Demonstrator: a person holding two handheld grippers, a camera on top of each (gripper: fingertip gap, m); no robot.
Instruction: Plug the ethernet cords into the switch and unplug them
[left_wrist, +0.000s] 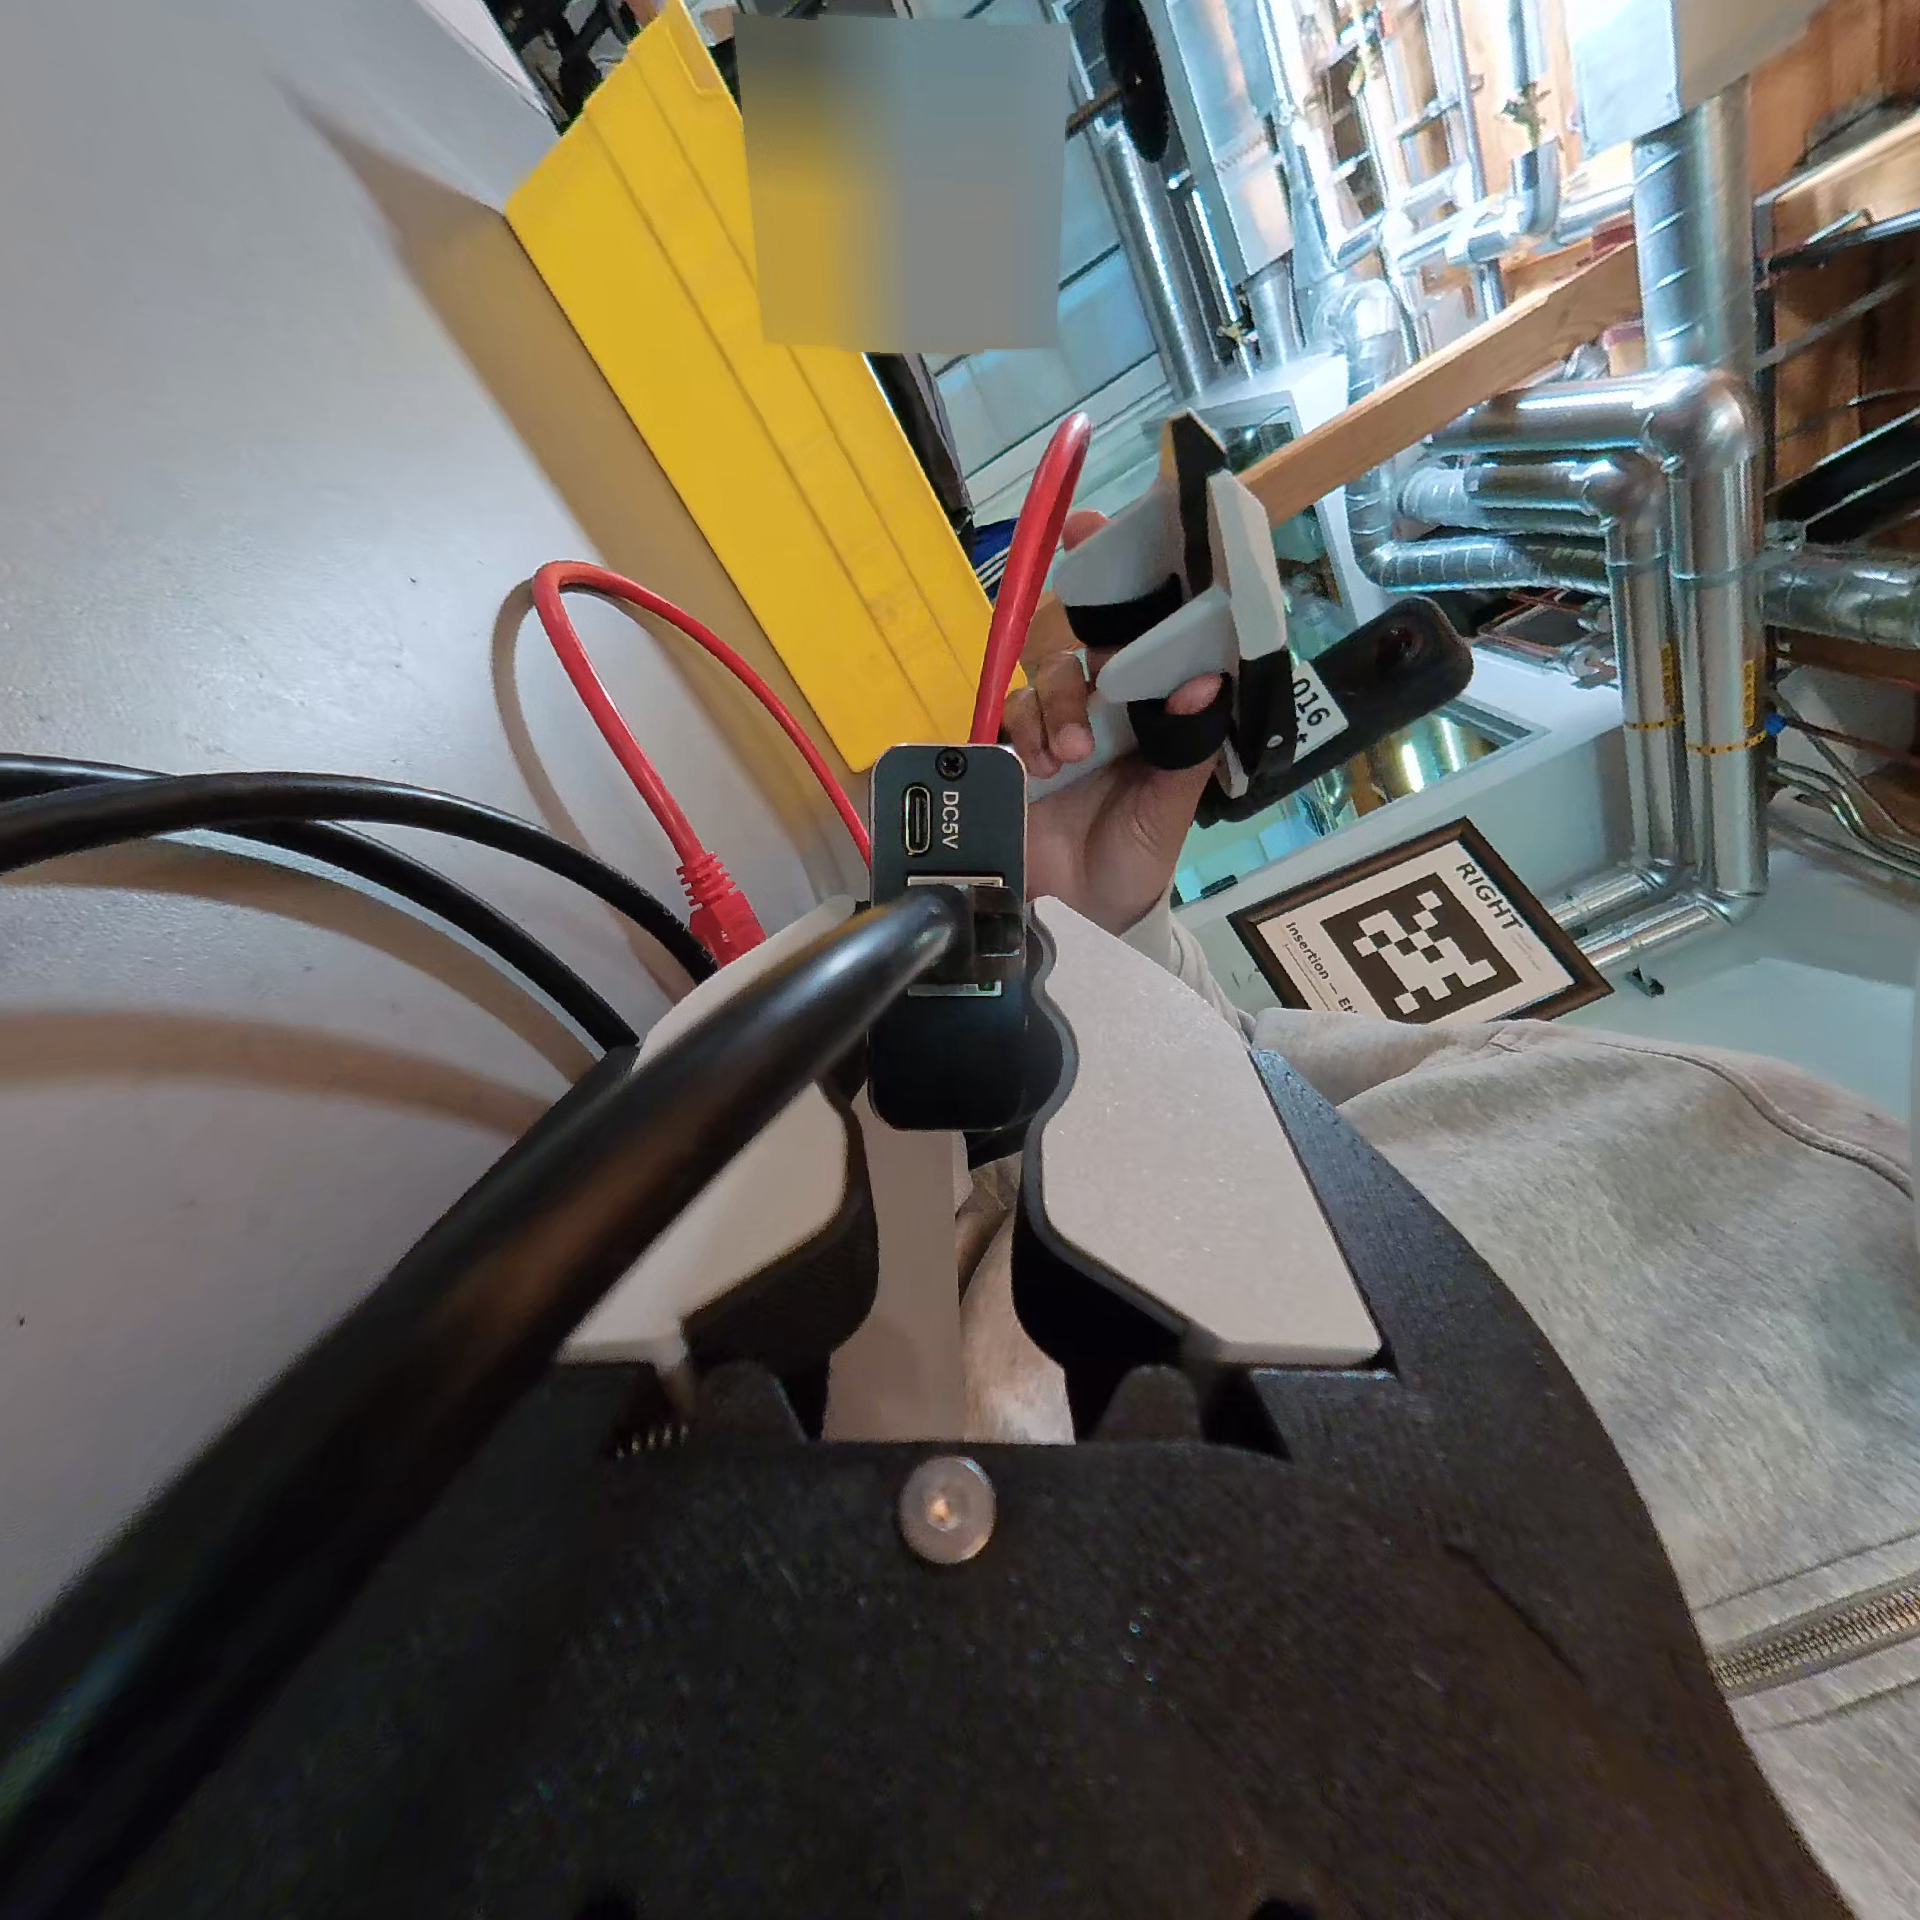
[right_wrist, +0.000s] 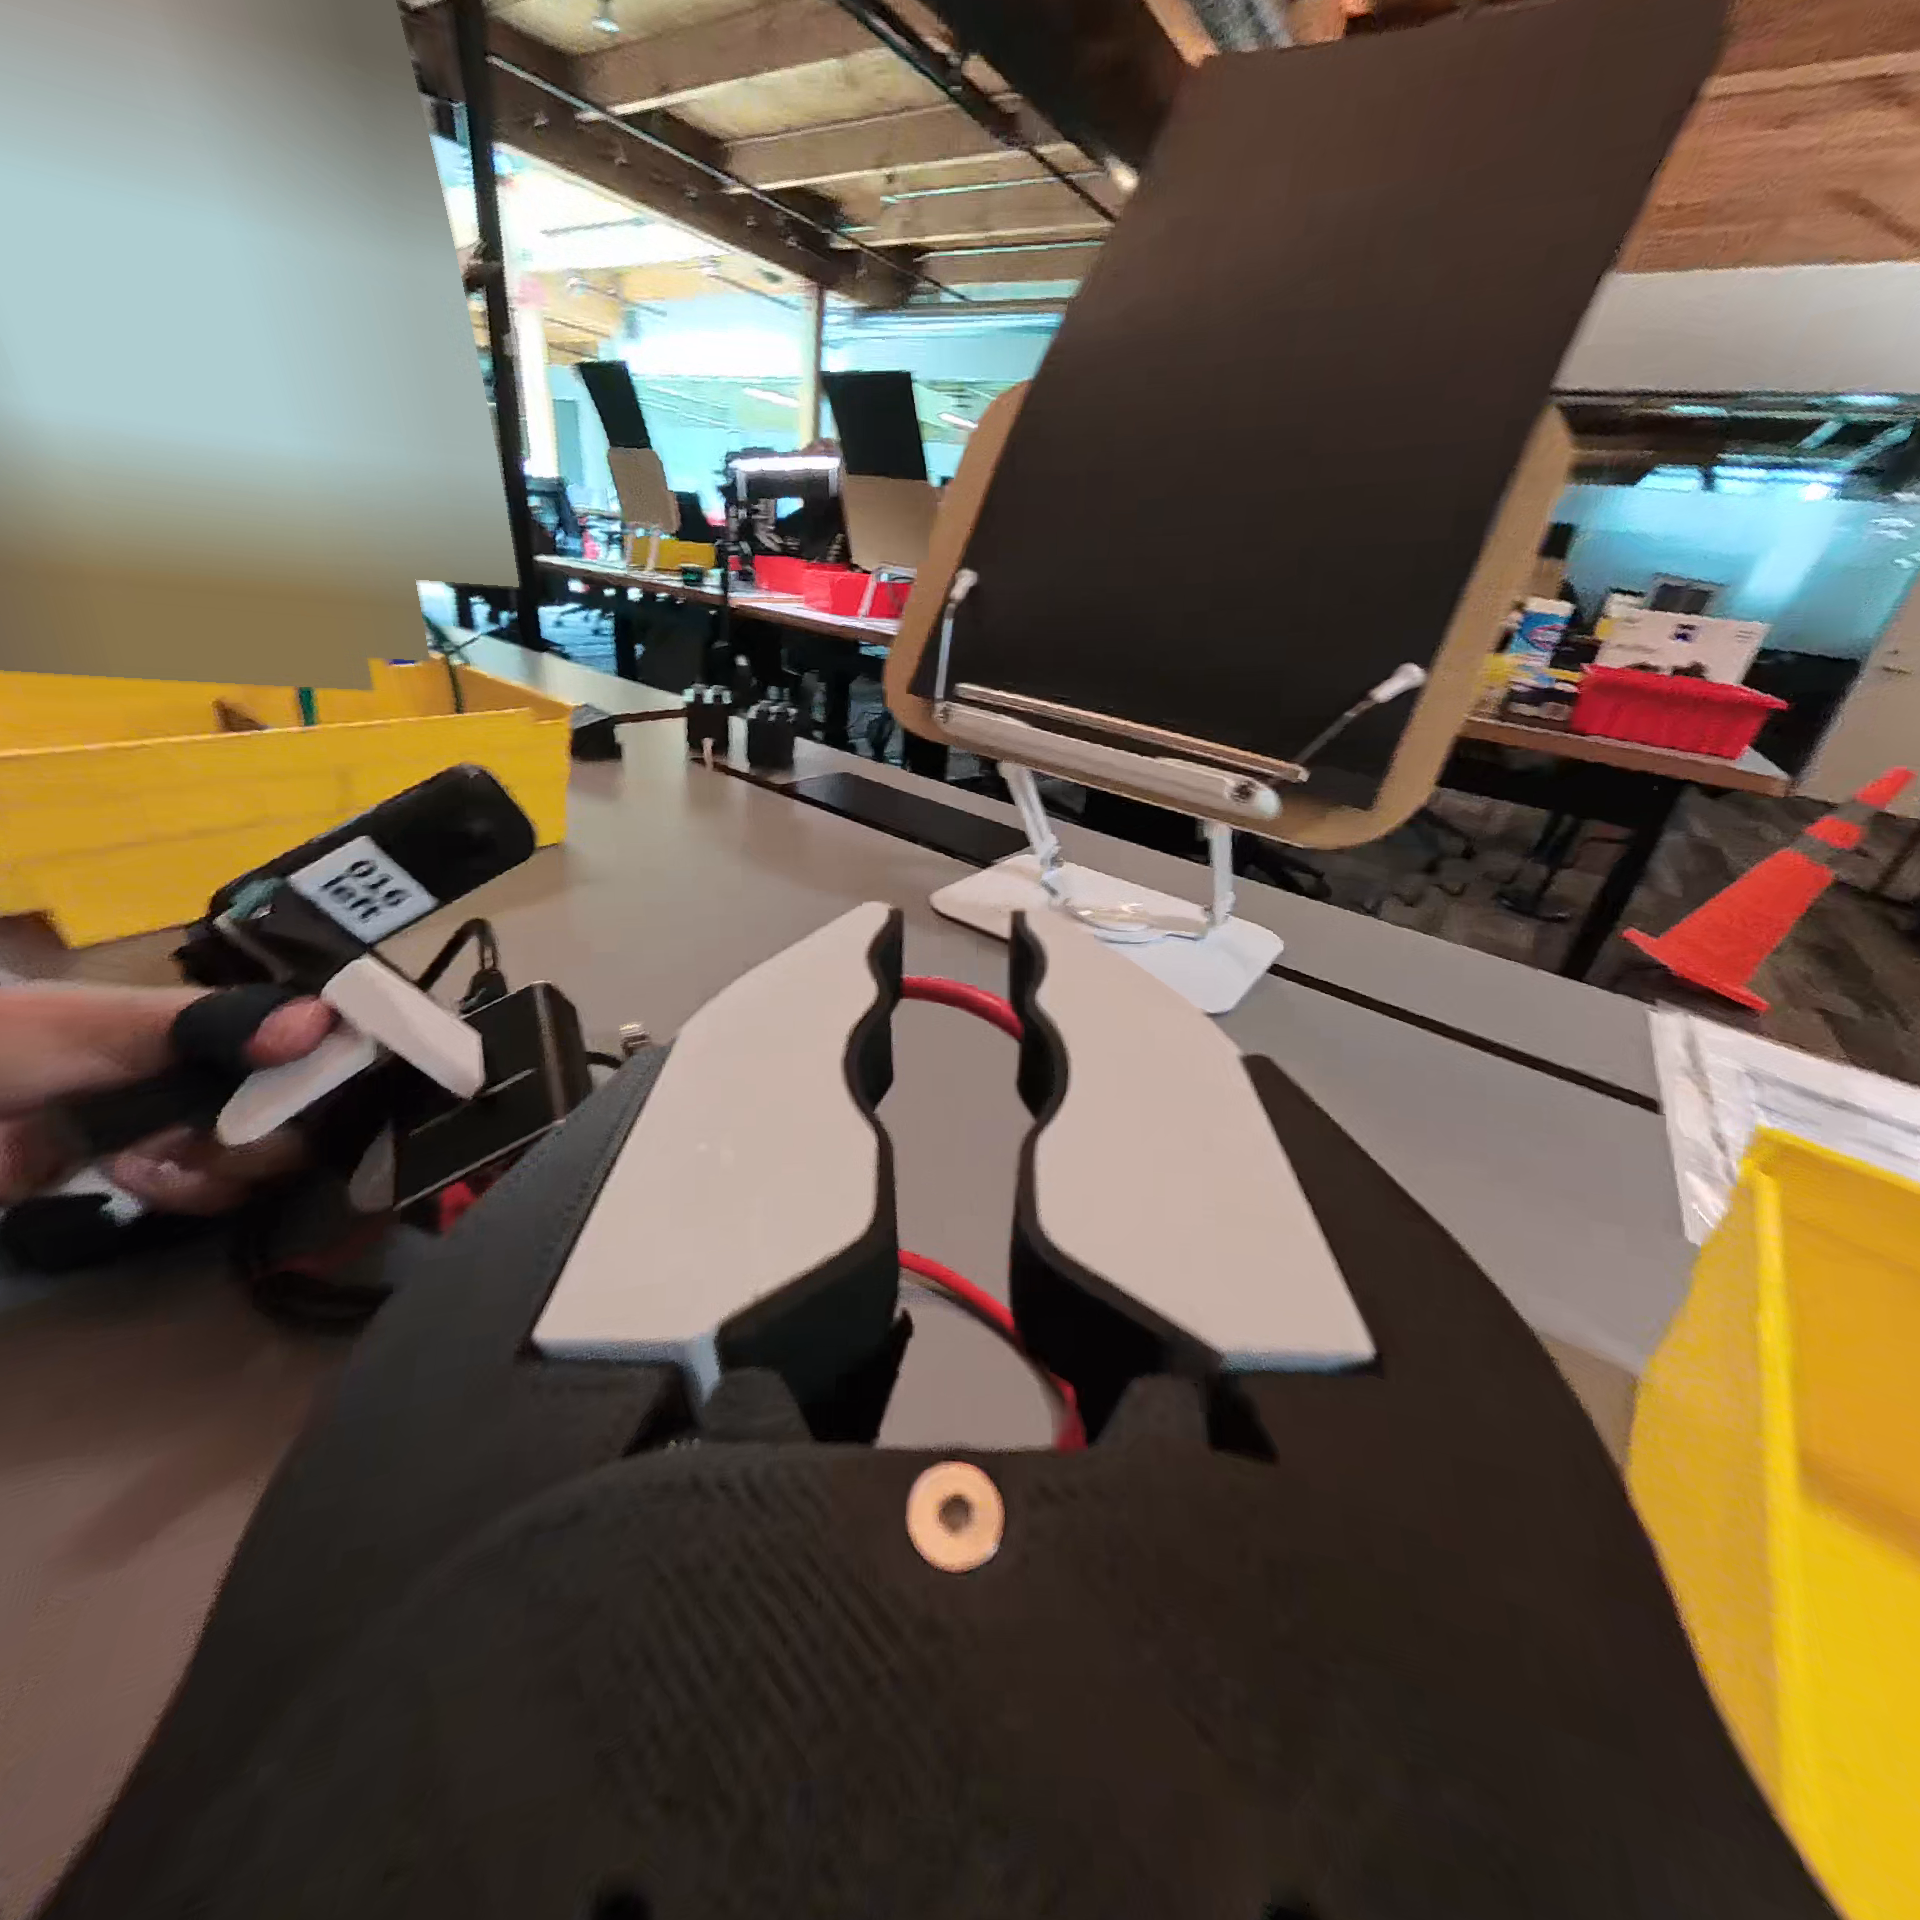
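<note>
My left gripper (left_wrist: 940, 925) is shut on a small black switch (left_wrist: 940, 821) and holds it end-on above the grey table (left_wrist: 260, 1143). A black ethernet cord (left_wrist: 727, 1091) runs in from the left, and its plug (left_wrist: 982, 925) sits in a port of the switch. A red ethernet cord (left_wrist: 582, 665) loops on the table, with its free red plug (left_wrist: 717, 914) just left of the switch. My right gripper (right_wrist: 954, 935) is open and empty; the red cord (right_wrist: 961, 997) shows through its gap. It shows farther off in the left wrist view (left_wrist: 1174, 582). The right wrist view shows the left gripper (right_wrist: 416, 1039) with the switch (right_wrist: 520, 1049).
A yellow bin (right_wrist: 260, 769) stands behind the switch and another yellow bin (right_wrist: 1787, 1455) at the right. A black board on a white stand (right_wrist: 1143, 925) stands ahead. Bagged papers (right_wrist: 1766, 1101) lie at the right. A framed marker card (left_wrist: 1423, 935) rests nearby.
</note>
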